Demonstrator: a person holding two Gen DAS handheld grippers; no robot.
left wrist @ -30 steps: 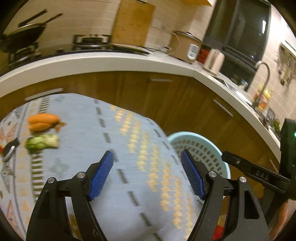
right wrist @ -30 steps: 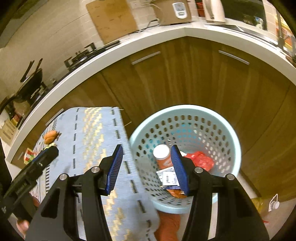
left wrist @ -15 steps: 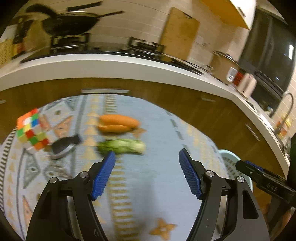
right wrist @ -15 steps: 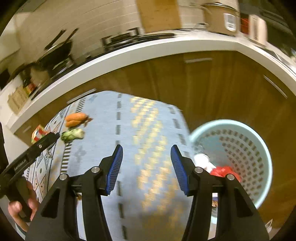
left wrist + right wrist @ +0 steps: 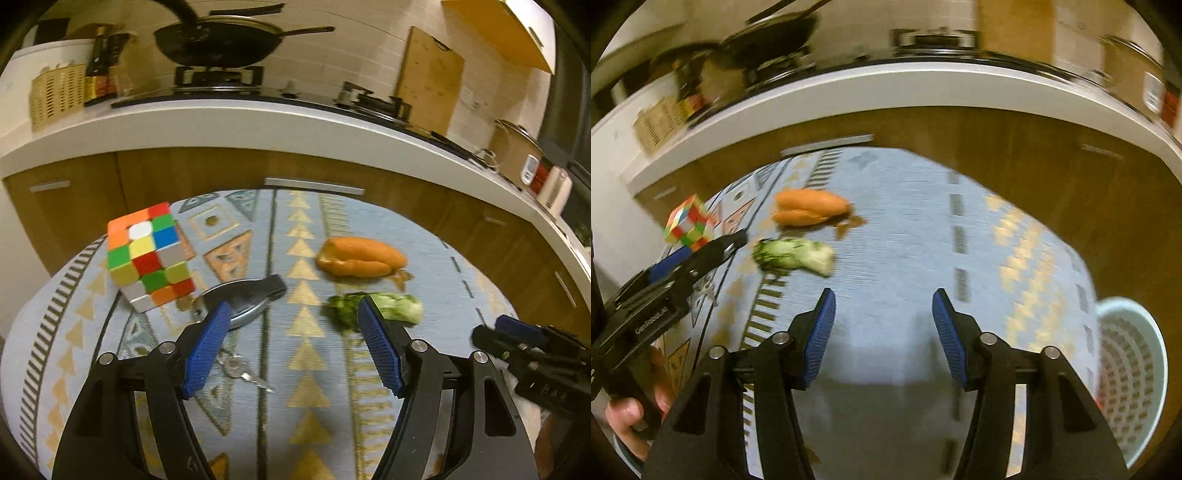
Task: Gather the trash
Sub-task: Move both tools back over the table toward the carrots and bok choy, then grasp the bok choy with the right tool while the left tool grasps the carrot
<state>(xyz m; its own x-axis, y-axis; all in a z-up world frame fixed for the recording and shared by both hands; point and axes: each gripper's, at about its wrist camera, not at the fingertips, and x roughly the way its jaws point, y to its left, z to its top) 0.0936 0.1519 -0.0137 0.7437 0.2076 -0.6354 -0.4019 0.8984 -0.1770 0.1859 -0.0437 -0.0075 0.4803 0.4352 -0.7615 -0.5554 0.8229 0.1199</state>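
An orange peel (image 5: pixel 360 257) and a green vegetable scrap (image 5: pixel 391 312) lie on the patterned blue rug (image 5: pixel 306 369). My left gripper (image 5: pixel 295 343) is open and empty just above the rug, its right finger overlapping the scrap's near end. My right gripper (image 5: pixel 882 332) is open and empty over the rug, nearer than the peel (image 5: pixel 809 206) and the scrap (image 5: pixel 798 256). The light blue trash basket (image 5: pixel 1130 373) stands at the right edge of the right wrist view. The left gripper (image 5: pixel 683 273) also shows at the left there, the right gripper (image 5: pixel 528 354) at the right of the left wrist view.
A Rubik's cube (image 5: pixel 147 254), a black-and-silver car key (image 5: pixel 243 299) and small metal keys (image 5: pixel 240 369) lie on the rug's left part. Wooden cabinets (image 5: pixel 221 173) under a white counter (image 5: pixel 258 125) bound the far side. A wok (image 5: pixel 218 40) sits on the stove.
Both grippers swung left, away from the basket toward the peel and vegetable scrap. The cube and keys came into the left wrist view. Both stayed open.
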